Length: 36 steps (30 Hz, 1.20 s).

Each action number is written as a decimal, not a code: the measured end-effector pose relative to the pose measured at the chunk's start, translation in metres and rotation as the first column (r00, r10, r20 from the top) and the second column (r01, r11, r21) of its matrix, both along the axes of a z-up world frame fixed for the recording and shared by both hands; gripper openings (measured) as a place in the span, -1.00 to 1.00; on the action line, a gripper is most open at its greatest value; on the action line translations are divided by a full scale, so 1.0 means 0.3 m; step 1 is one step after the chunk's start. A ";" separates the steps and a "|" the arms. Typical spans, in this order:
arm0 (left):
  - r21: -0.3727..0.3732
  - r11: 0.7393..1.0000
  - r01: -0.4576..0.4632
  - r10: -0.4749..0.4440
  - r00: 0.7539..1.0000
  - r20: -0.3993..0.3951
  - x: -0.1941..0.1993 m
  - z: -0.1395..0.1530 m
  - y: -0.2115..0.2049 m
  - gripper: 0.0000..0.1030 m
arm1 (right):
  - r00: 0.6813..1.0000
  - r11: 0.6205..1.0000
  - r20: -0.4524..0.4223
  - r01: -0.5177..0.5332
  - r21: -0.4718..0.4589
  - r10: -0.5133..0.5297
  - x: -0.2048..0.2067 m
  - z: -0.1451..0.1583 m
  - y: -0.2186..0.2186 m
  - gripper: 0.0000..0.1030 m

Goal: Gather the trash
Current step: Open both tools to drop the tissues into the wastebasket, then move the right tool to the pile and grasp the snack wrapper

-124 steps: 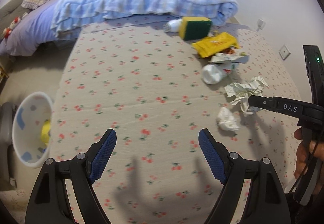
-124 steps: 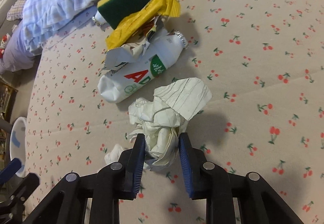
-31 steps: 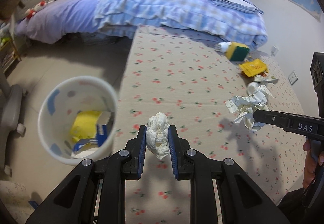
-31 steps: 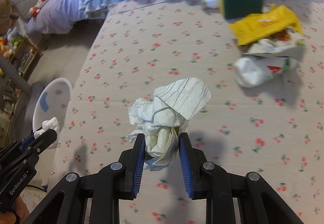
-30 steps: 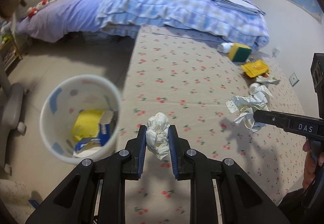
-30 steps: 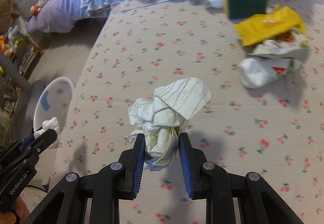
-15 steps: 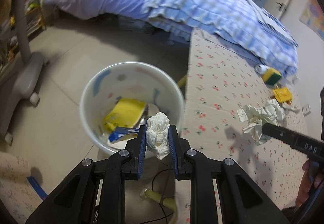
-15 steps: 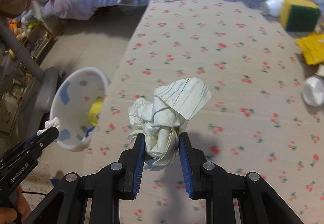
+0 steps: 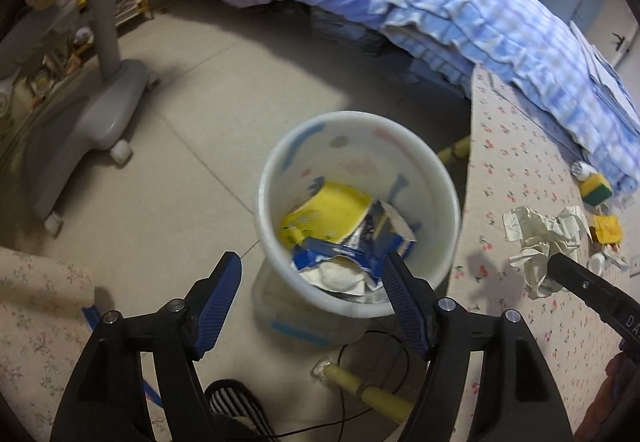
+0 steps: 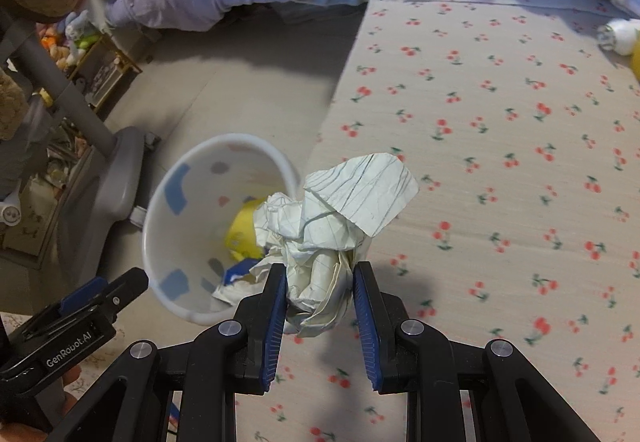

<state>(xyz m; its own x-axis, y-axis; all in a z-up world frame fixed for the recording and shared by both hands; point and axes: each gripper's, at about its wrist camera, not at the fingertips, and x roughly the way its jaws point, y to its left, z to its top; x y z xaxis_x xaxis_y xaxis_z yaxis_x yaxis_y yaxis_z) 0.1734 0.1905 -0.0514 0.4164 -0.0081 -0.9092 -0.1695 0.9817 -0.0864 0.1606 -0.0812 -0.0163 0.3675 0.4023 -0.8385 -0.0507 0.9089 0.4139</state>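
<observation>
In the left wrist view my left gripper (image 9: 310, 260) hangs over the white bin (image 9: 276, 162), its jaws opening with nothing between the pads. A white tissue wad (image 9: 338, 276) lies in the bin beside a yellow packet (image 9: 324, 212) and a blue carton (image 9: 352, 252). My right gripper (image 10: 320, 284) is shut on a crumpled lined paper (image 10: 344, 214), above the mattress edge just right of the bin (image 10: 168, 178). That paper (image 9: 538, 238) also shows at the right of the left wrist view. My left gripper (image 10: 116, 288) appears at the lower left of the right wrist view.
On the cherry-print mattress (image 9: 516, 170) lie a yellow-green sponge (image 9: 596, 191), a yellow wrapper (image 9: 608, 228) and a white bottle (image 10: 622, 32). A blue checked quilt (image 9: 480, 22) is behind. On the floor stand a grey chair base (image 9: 96, 118) and a striped slipper (image 9: 236, 402), with a yellow tube (image 9: 376, 398).
My left gripper swung from above the mattress to over the bin and its jaws spread; the tissue wad has left them. The right gripper carried the crumpled paper towards the bin.
</observation>
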 end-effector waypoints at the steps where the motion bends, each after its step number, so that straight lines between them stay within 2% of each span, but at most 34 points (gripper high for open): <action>1: 0.002 1.000 -0.007 0.007 1.000 -0.004 -0.001 0.001 0.010 0.47 | 1.000 1.000 -0.001 -0.002 0.000 0.002 0.003 -0.002 0.011 -0.42; 13: 0.040 0.999 -0.024 0.024 1.000 -0.001 -0.014 0.014 0.042 0.54 | 1.000 0.999 0.000 -0.016 0.042 0.016 0.049 -0.029 0.108 -0.40; 16: 0.053 0.998 -0.033 0.033 0.999 -0.002 -0.015 0.016 0.048 0.63 | 1.000 0.998 0.018 -0.020 0.061 0.019 0.059 -0.034 0.124 -0.34; 18: 0.054 0.998 -0.039 0.039 0.999 0.001 -0.016 0.017 0.053 0.67 | 0.999 0.997 0.031 -0.018 0.070 0.016 0.061 -0.033 0.129 -0.03; 19: 0.054 0.998 -0.039 0.039 0.999 0.003 -0.017 0.019 0.054 0.68 | 0.999 0.998 0.033 -0.010 0.069 0.007 0.063 -0.031 0.128 0.21; 20: 0.055 0.998 -0.039 0.039 0.999 0.004 -0.017 0.021 0.053 0.68 | 0.999 0.998 0.039 0.000 0.070 -0.002 0.061 -0.027 0.126 0.26; 28: 0.060 0.998 -0.030 0.029 0.999 0.015 -0.024 0.033 0.042 0.69 | 0.998 0.999 0.056 0.006 0.045 -0.008 0.050 0.003 0.096 0.30; 36: 0.047 0.999 -0.004 0.004 1.000 0.008 -0.028 0.030 0.010 0.69 | 0.999 1.000 0.044 0.029 -0.002 -0.029 0.017 0.002 -0.002 0.32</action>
